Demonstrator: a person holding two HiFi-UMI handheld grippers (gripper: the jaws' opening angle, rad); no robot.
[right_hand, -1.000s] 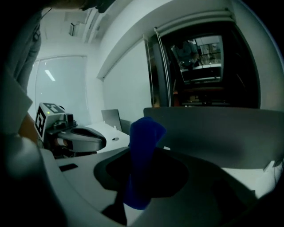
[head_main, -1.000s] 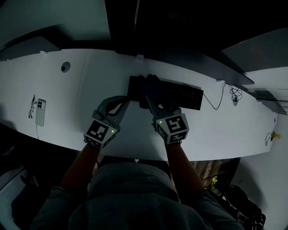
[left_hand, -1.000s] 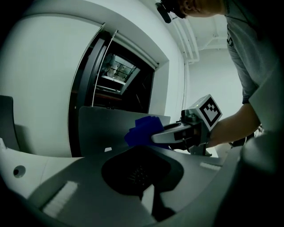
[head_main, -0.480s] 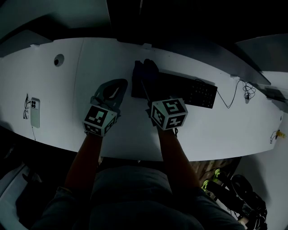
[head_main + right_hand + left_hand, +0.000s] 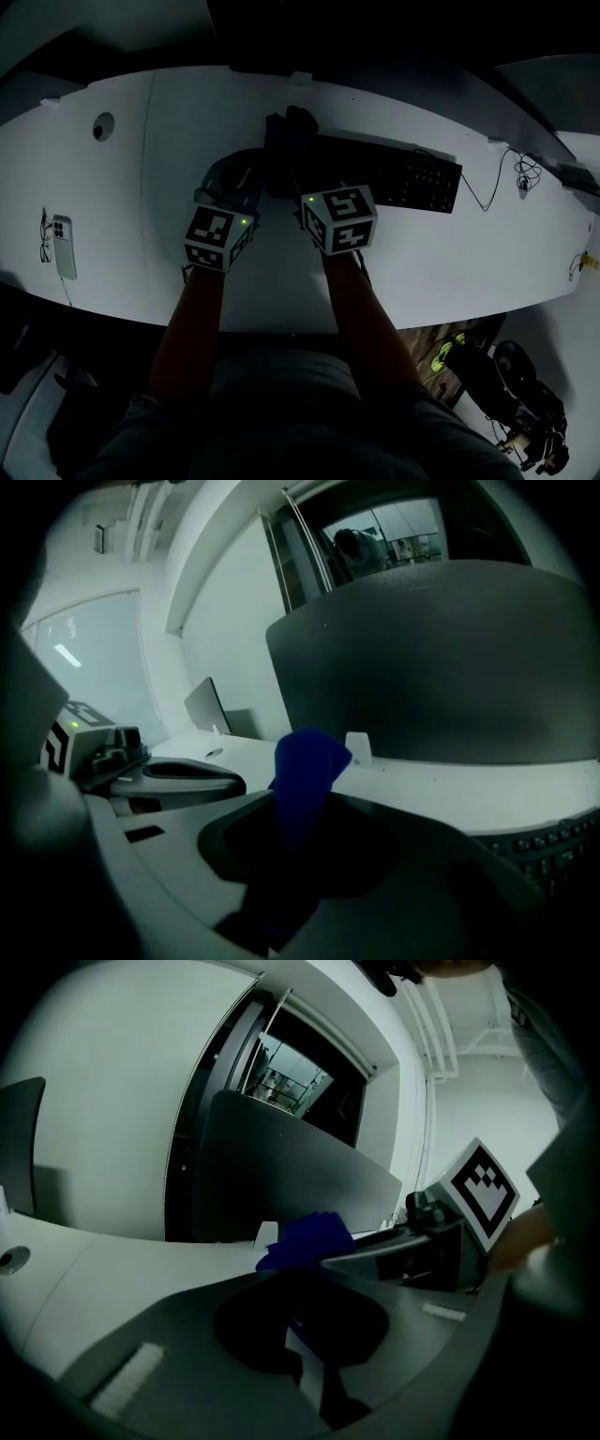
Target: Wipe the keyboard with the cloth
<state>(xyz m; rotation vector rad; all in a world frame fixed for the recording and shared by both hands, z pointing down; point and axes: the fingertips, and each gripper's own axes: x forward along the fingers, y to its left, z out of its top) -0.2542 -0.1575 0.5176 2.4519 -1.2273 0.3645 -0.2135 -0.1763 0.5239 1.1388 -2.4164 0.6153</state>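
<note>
While the right tongs are clamped on the blue cloth, the cloth is held bunched at the nine o'clock end of the black keyboard, which lies on the white bench. At nine o'clock of them, just beside, the left tongs are seen drawn together, with nothing gripped. A phone lies well apart, towards the bench's nine o'clock end.
</note>
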